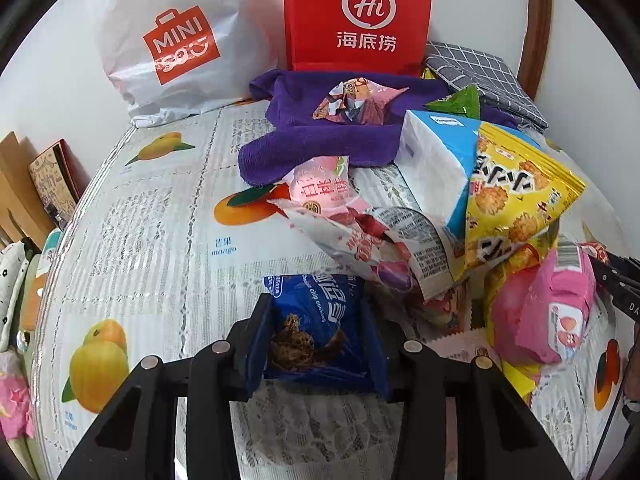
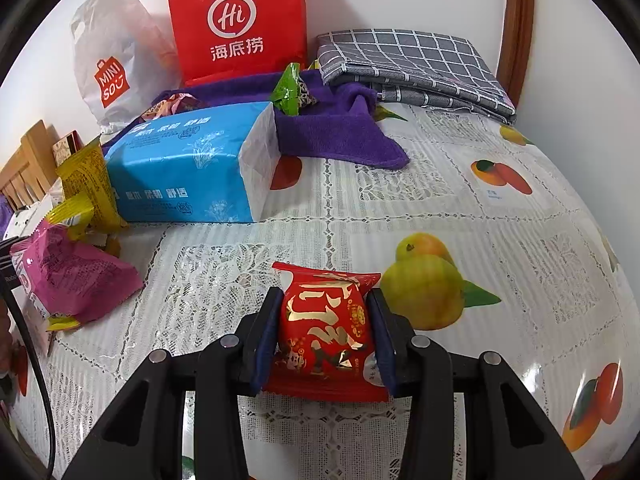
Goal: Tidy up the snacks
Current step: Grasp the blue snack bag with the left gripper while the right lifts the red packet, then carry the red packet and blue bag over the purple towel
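Observation:
In the left wrist view my left gripper (image 1: 318,308) is shut on a blue chocolate chip cookie packet (image 1: 316,332), its pads pressing both sides just above the fruit-print tablecloth (image 1: 160,220). In the right wrist view my right gripper (image 2: 325,300) is shut on a red packet with gold lettering (image 2: 326,332), held low over the cloth. Loose snacks are piled to the right of the left gripper: a white and red packet (image 1: 360,240), a pink peach packet (image 1: 324,188), a yellow packet (image 1: 516,200) and a pink packet (image 1: 560,308).
A blue tissue pack (image 2: 184,164) lies among the snacks beside a purple towel (image 2: 340,136) carrying a green packet (image 2: 288,88). A red paper bag (image 2: 240,20) and a white Miniso bag (image 2: 116,64) stand at the wall. Folded grey checked cloth (image 2: 420,64) lies at the back right.

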